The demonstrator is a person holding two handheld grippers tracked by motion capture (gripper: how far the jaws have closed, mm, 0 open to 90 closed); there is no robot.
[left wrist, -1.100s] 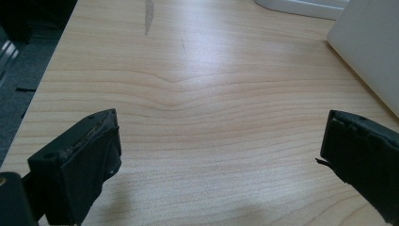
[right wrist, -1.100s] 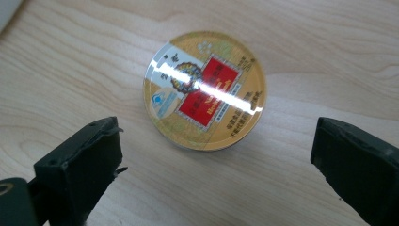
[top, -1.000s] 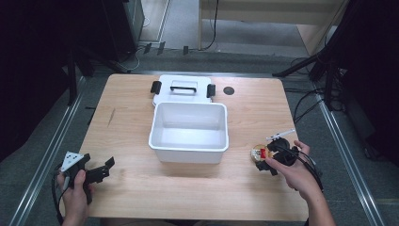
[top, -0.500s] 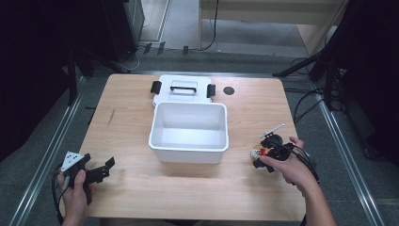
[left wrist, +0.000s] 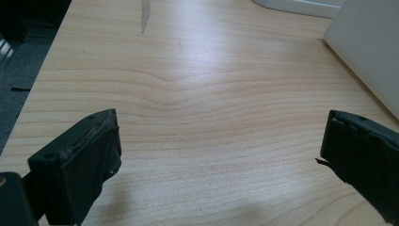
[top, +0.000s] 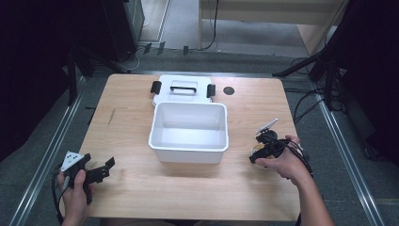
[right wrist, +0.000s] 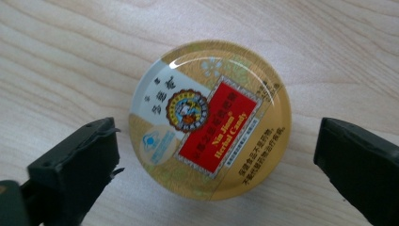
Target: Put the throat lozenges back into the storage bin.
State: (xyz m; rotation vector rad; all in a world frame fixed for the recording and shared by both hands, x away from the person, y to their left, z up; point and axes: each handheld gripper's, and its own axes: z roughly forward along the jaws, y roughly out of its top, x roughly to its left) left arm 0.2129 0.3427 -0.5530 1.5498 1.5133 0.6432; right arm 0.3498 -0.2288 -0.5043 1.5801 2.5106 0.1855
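A round gold candy tin [right wrist: 210, 120] with a red and white label lies flat on the wooden table [top: 136, 117]. My right gripper [right wrist: 214, 160] hangs over it, open, one jaw on each side of the tin without touching it. In the high view the right gripper [top: 264, 149] is right of the white tub [top: 189, 133], with the tin mostly hidden under it. My left gripper [top: 96, 173] rests open near the table's front left corner. Between the left gripper's [left wrist: 221, 165] jaws there is bare wood.
The empty white tub stands mid-table, its lid [top: 183, 89] with a black handle and clips lying behind it. A small dark disc [top: 229, 90] sits at the back right. The tub's side wall [left wrist: 371, 52] shows at the right of the left gripper view.
My right gripper has moved a little left and down over the tin. The left gripper has stayed where it was.
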